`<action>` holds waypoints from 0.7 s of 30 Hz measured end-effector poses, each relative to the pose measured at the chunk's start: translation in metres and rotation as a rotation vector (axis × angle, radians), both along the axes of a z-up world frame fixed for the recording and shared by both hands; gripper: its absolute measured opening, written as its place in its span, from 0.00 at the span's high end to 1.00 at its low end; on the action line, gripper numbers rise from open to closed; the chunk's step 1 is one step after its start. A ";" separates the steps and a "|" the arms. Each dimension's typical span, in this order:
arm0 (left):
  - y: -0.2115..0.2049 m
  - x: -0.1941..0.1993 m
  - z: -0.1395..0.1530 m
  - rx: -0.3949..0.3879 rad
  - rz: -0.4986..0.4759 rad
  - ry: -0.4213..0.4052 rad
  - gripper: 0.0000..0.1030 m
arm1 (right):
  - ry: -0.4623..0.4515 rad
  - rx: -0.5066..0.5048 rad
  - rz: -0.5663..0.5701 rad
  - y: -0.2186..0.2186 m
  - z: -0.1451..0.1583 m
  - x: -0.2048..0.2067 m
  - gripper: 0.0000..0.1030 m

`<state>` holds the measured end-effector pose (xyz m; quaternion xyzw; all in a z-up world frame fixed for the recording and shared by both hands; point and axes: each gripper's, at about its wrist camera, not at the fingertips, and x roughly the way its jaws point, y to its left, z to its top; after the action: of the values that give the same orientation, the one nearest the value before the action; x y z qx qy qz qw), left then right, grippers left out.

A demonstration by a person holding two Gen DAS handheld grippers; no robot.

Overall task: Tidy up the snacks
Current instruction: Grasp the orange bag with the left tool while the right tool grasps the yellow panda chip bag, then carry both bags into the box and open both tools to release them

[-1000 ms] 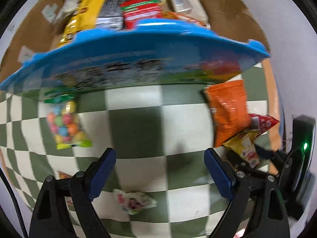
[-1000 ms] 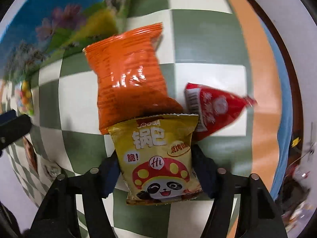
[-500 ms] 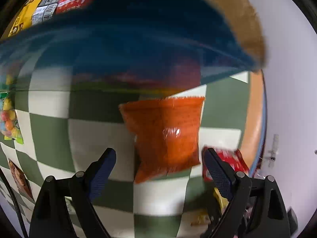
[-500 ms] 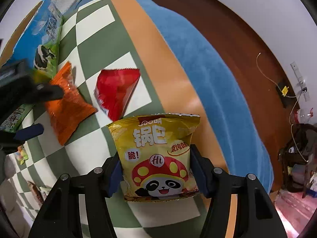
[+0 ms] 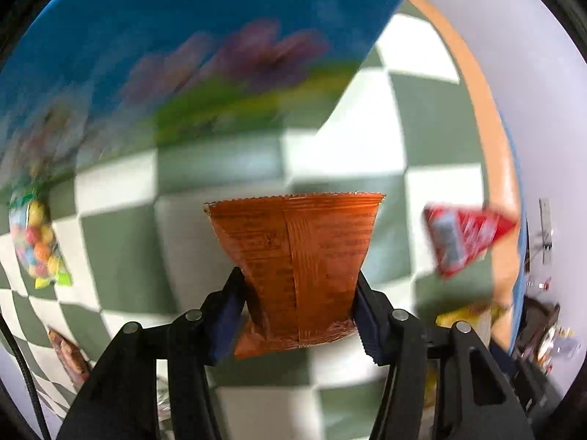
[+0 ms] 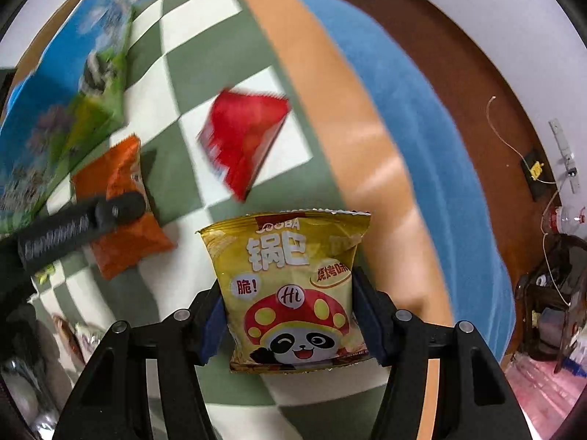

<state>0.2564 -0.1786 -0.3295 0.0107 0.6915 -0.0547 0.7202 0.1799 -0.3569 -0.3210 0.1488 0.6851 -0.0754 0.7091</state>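
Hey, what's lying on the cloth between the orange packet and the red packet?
Nothing: in the left wrist view only bare checkered cloth separates the orange packet from the red packet.

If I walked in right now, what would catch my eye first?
Probably the yellow panda snack bag, pinched in the right gripper above the green checkered cloth. Next, the orange packet, with the left gripper closing its jaws on it, and a red packet lying loose on the cloth.

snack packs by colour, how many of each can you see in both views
orange pack, in the closing left tool: 1
yellow panda pack, in the right tool: 1
red pack: 1
clear candy bag: 1
big blue bag: 1
brown bar: 1
total: 6
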 end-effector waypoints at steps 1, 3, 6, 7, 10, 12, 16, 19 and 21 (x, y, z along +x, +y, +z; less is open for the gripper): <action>0.006 -0.006 -0.001 0.002 -0.010 0.011 0.49 | 0.005 0.006 0.012 0.004 -0.001 -0.001 0.38; 0.026 -0.020 -0.003 0.003 -0.004 0.046 0.49 | 0.018 0.026 0.033 0.013 0.001 -0.007 0.38; 0.055 -0.038 -0.008 -0.013 0.024 0.102 0.49 | 0.033 0.047 0.072 0.032 -0.001 -0.010 0.38; 0.065 -0.043 -0.010 -0.021 0.037 0.118 0.49 | 0.038 0.054 0.091 0.040 -0.003 -0.011 0.38; 0.082 -0.050 -0.019 -0.076 0.062 0.167 0.47 | 0.049 0.069 0.123 0.055 -0.009 -0.010 0.38; 0.094 -0.046 -0.023 -0.109 0.084 0.192 0.47 | 0.063 0.086 0.133 0.065 -0.013 -0.009 0.36; 0.097 -0.039 -0.030 -0.094 0.086 0.201 0.47 | 0.074 0.097 0.123 0.070 -0.014 -0.002 0.31; 0.085 -0.045 -0.026 -0.064 0.071 0.162 0.49 | 0.075 0.097 0.127 0.065 -0.017 0.007 0.32; 0.066 -0.048 -0.015 -0.049 0.060 0.130 0.54 | 0.066 0.092 0.145 0.072 -0.016 0.004 0.36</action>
<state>0.2080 -0.1130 -0.3446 -0.0313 0.7353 -0.0509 0.6751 0.1835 -0.2847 -0.3373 0.1284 0.7197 0.0029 0.6823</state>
